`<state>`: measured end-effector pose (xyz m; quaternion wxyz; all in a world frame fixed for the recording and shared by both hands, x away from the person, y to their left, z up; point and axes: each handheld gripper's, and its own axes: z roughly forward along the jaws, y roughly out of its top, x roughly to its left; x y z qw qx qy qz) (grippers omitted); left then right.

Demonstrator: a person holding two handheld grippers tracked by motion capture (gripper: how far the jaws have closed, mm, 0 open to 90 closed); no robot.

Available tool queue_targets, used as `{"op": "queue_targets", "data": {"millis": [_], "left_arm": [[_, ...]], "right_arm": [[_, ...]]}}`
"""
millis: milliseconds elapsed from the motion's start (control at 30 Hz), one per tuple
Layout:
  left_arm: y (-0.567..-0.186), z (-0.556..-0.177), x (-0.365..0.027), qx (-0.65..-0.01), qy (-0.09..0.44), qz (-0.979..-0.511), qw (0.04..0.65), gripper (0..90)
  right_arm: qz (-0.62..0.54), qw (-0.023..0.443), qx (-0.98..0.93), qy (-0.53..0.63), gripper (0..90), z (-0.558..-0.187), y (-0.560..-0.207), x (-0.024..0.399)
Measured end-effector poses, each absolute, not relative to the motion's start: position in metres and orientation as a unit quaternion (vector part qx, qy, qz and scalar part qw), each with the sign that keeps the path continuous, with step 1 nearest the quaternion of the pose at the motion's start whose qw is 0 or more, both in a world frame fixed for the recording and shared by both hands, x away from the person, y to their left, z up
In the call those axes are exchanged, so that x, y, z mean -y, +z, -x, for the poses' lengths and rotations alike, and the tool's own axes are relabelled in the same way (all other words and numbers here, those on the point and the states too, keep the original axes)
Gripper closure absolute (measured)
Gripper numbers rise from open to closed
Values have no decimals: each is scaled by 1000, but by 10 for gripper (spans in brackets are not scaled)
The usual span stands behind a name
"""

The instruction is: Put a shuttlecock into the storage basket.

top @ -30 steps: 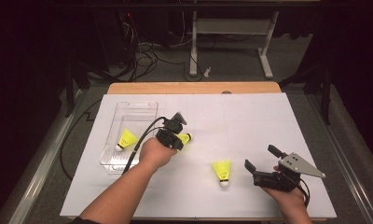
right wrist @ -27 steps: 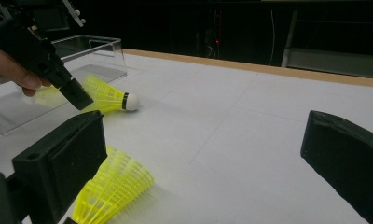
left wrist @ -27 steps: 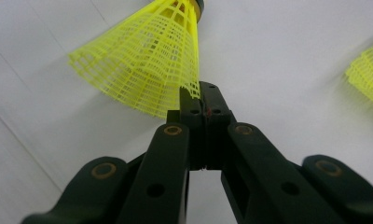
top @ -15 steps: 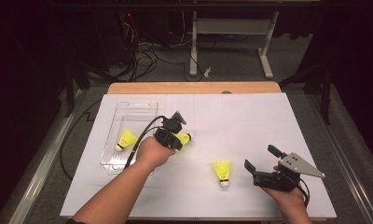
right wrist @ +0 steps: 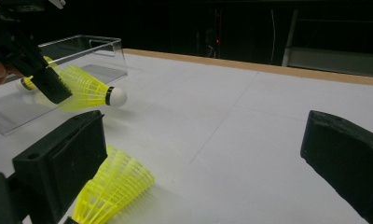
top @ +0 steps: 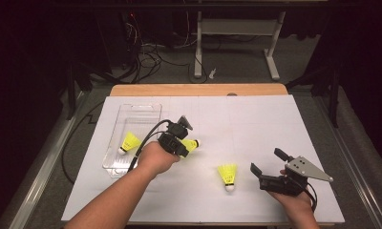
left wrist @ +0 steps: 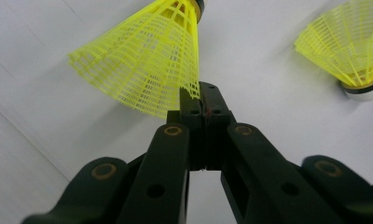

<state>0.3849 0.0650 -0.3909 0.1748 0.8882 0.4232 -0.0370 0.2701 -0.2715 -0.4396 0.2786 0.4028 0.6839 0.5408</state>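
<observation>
My left gripper (top: 186,143) is shut on the mesh skirt of a yellow shuttlecock (top: 193,143), just right of the clear tray (top: 153,110). In the left gripper view the closed jaws (left wrist: 203,100) pinch the skirt's rim, and the shuttlecock (left wrist: 147,60) points away, cork end far. A second yellow shuttlecock (top: 227,175) lies on the white table sheet, cork toward the front edge. My right gripper (top: 268,161) stands open just right of it, jaws empty (right wrist: 203,163), with that shuttlecock (right wrist: 112,189) low beside its left jaw. A third shuttlecock (top: 130,141) lies inside the tray.
The white sheet (top: 256,124) covers the table, with a wooden strip (top: 198,89) along the far edge. Table legs and cables (top: 151,57) sit on the dark floor beyond. The person's forearms come in from the bottom.
</observation>
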Motion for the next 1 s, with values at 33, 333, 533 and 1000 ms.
{"op": "queue_targets", "data": {"millis": [33, 333, 533, 1000], "left_arm": [[-390, -383, -65, -421, -37, -889, 175, 900], [-382, -373, -66, -409, -41, -895, 174, 900], [-376, -368, -69, -403, -42, -898, 174, 900], [-358, -365, -79, -405, -37, -895, 184, 900]], "right_arm": [[-403, 279, -684, 540, 9, -270, -440, 271], [-402, 280, -683, 541, 9, -270, -439, 272], [-402, 281, -683, 541, 8, -270, -438, 272], [-402, 279, -684, 540, 9, -270, -439, 272]]}}
